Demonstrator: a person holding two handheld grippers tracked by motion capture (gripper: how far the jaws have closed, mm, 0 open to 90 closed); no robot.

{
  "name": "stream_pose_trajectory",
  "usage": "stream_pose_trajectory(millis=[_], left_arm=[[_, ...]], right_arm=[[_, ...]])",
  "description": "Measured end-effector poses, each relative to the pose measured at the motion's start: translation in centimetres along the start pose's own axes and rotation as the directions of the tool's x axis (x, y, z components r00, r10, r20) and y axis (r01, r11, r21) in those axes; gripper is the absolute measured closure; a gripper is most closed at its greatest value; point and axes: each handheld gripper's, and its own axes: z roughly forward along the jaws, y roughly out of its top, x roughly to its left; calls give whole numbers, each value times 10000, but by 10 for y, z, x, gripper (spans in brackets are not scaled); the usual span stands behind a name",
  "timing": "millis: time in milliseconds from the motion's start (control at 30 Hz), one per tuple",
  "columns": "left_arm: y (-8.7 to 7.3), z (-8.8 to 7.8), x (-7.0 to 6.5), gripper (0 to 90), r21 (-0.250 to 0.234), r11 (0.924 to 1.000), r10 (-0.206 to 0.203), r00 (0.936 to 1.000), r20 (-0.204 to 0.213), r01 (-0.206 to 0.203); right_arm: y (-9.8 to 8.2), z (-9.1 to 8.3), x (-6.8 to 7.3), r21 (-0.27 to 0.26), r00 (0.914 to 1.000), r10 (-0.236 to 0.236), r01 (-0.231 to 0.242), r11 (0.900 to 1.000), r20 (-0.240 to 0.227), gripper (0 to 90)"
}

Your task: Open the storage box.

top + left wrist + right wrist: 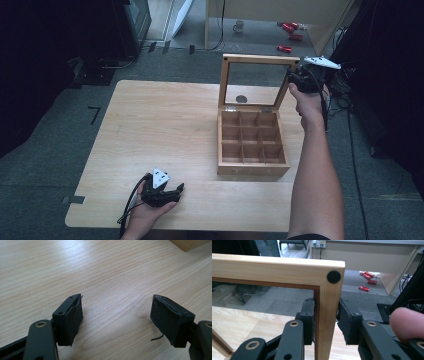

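On table's (150,120) right half: wooden box (253,150), nine-compartment grid, compartments look bare. Glass-paned lid (257,82) open, standing roughly upright at back edge. Right gripper (299,78) at lid's upper right corner, jaws clamped on frame's side rail; right gripper view shows pads (310,315) pressing wood from both sides, just below black round bumper (333,276). Left gripper (170,192) low at table's near edge, resting in hand (147,212), jaws spread wide over bare wood, nothing between them. Red items (289,35) on floor beyond table.
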Motion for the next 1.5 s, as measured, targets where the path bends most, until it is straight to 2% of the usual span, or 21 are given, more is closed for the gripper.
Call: stream_pose_trajectory(millis=[300, 533, 900, 1067, 1167, 1267, 1367, 1500], left_arm=[[0, 0, -1, 266, 22, 10000, 63, 10000, -56, -63], [0, 0, -1, 266, 33, 9999, 101, 9999, -68, -101], [0, 1, -2, 266, 54, 9998, 180, 9997, -156, -179], [0, 0, -2, 266, 53, 9998, 190, 9997, -136, -189], [0, 0, -2, 266, 50, 9998, 173, 9998, -129, -172], [0, 0, -2, 266, 46, 9998, 184, 9997, -140, -184], [0, 1, -3, 266, 62, 9998, 197, 9997, -154, -196], [0, 0, -3, 266, 89, 9996, 253, 9995, -186, -252]], right_arm=[[2, 17, -3, -180, 9999, 149, -149, 9997, -29, 683], [8, 33, -3, 17, 9998, 122, -122, 9999, 142, 683], [10, 56, -5, 61, 9991, 373, -374, 9993, 216, 684], [11, 56, -5, 110, 9986, 511, -513, 9986, 151, 664], [10, 54, -6, 307, 9978, 581, -590, 9978, 319, 561], [9, 48, -9, 266, 9953, 873, -885, 9957, 428, 506], [6, 41, -12, 281, 9945, 974, -985, 9947, 396, 451], [0, 28, -14, 278, 9959, 895, -898, 9956, 110, 390]])
